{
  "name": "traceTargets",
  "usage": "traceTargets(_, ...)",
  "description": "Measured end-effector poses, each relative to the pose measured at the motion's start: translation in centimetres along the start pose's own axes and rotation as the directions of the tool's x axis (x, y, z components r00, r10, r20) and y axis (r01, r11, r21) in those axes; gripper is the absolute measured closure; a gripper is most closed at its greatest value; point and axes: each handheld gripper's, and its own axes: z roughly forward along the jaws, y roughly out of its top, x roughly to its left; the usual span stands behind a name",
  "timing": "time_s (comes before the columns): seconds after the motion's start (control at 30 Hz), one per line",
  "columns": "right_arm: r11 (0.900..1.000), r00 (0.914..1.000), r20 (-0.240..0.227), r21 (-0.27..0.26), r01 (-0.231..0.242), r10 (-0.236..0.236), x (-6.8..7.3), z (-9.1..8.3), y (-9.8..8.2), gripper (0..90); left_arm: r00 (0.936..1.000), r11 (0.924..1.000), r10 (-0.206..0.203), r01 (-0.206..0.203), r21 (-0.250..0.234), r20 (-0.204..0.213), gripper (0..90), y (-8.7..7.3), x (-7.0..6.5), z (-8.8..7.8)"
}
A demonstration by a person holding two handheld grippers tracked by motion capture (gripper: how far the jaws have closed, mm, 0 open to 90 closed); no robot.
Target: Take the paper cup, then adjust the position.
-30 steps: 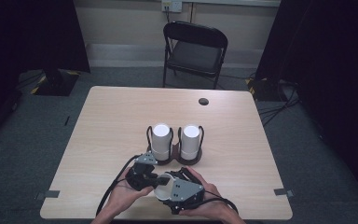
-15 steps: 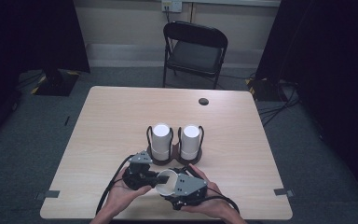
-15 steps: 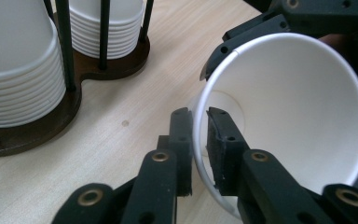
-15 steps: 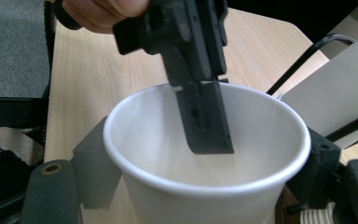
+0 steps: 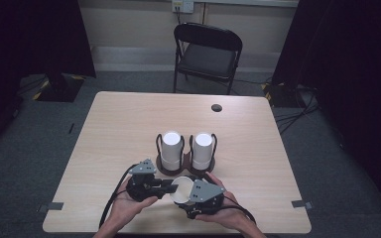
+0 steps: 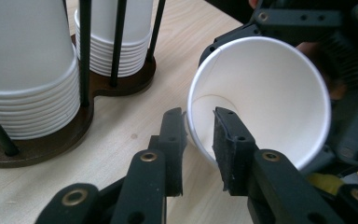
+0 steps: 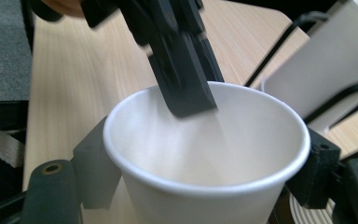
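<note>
The right gripper (image 5: 187, 194) clamps a white paper cup (image 5: 181, 188) by its sides near the table's (image 5: 119, 129) front edge, just in front of the holder (image 5: 184, 168) with two cup stacks. The left gripper (image 5: 171, 185) straddles the cup's rim (one jaw inside, one outside); its jaws have just been opening and now stand slightly apart, the pads not pressing the wall.
</note>
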Motion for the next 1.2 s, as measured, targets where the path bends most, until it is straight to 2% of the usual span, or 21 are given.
traceTargets(0.23, 0.999, 0.9986, 0.017, -0.003, -0.049, 0.05, -0.6, 0.0, -0.9, 24.8, 0.9999, 0.9993, 0.003, -0.004, -0.036, -0.01, 68.4, -0.2, 0.4, -0.3)
traceTargets(0.33, 0.998, 0.9981, 0.027, -0.005, -0.055, 0.055, -0.7, -0.2, -1.0, 24.7, 0.9994, 0.9988, 0.013, -0.014, -0.046, -0.031, 65.1, -0.2, 0.3, -0.4)
traceTargets(0.47, 0.997, 0.9961, 0.037, -0.01, -0.08, 0.081, -1.0, -0.5, -1.4, 24.7, 0.9985, 0.9973, 0.005, -0.009, -0.072, -0.055, 60.5, -0.2, 0.4, -0.7)
traceTargets(0.53, 0.994, 0.9934, 0.046, -0.019, -0.105, 0.105, -1.3, -0.8, -1.7, 24.7, 0.9979, 0.997, 0.007, -0.012, -0.076, -0.065, 57.4, -0.3, 0.5, -0.8)
traceTargets(0.7, 0.992, 0.9903, 0.054, -0.028, -0.127, 0.128, -1.5, -1.2, -2.1, 24.7, 0.9956, 0.9951, 0.008, -0.017, -0.097, -0.093, 51.0, -0.4, 0.6, -1.0)
traceTargets(0.87, 0.987, 0.9846, 0.069, -0.042, -0.158, 0.16, -2.1, -1.8, -2.4, 24.8, 0.9926, 0.9936, 0.031, -0.044, -0.104, -0.118, 44.0, -0.7, 0.5, -1.1)
traceTargets(0.93, 0.984, 0.9815, 0.075, -0.049, -0.172, 0.176, -2.3, -1.9, -2.5, 24.9, 0.9936, 0.9919, 0.043, -0.055, -0.114, -0.105, 40.5, -0.9, 0.7, -1.2)
traceTargets(1.07, 0.98, 0.9778, 0.081, -0.058, -0.189, 0.193, -2.7, -2.2, -2.6, 24.9, 0.9876, 0.989, 0.059, -0.077, -0.126, -0.146, 35.6, -0.8, 0.7, -1.3)
traceTargets(1.2, 0.979, 0.9759, 0.089, -0.066, -0.194, 0.199, -3.0, -2.6, -2.7, 24.9, 0.9791, 0.986, 0.077, -0.103, -0.131, -0.188, 31.6, -0.9, 0.7, -1.5)
